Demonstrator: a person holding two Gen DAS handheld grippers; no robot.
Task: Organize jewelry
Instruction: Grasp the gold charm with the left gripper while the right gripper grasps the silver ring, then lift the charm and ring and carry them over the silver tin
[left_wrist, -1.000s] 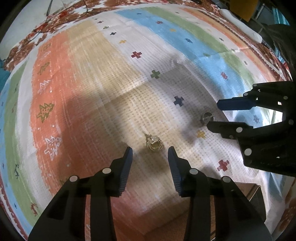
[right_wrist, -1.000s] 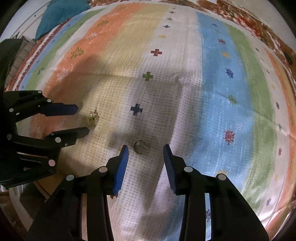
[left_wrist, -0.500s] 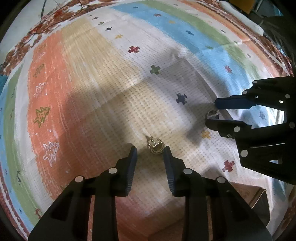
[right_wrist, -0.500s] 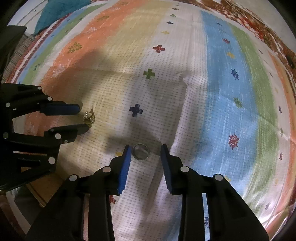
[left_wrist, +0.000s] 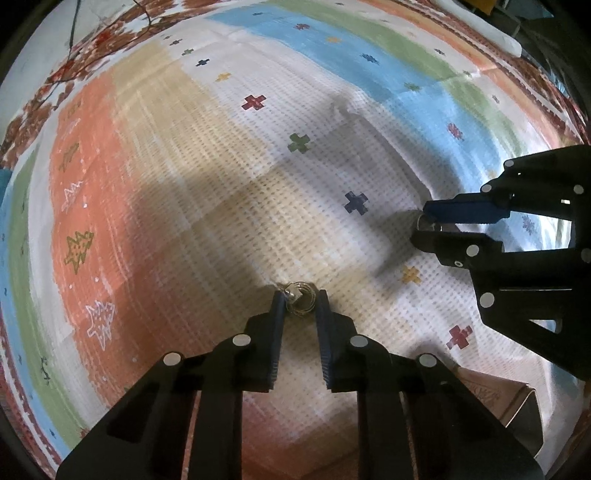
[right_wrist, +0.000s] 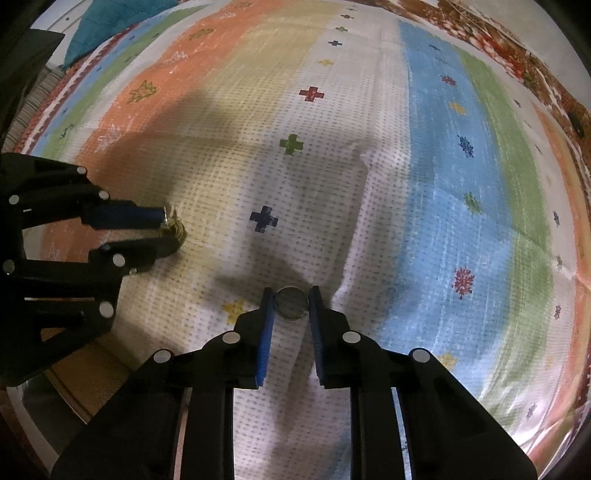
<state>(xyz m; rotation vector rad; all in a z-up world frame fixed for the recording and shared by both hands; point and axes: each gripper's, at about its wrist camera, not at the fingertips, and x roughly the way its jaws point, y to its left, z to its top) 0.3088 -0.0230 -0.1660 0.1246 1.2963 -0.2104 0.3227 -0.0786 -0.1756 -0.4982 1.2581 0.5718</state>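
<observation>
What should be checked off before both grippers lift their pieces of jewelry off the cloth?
1. Gold ring sits between the left gripper fingers: ok, jaws closing on it.
2. Silver ring sits between the right gripper fingers: ok, jaws closing on it.
3. Pads pressing firmly on each ring: cannot tell; they appear to touch both.
4. Cloth not pinched with the rings: cannot tell; it wrinkles beside the right fingers.
5. Grippers apart from each other: ok.
6. Place to put the rings visible: not ok; only a box corner shows at the edge.
</observation>
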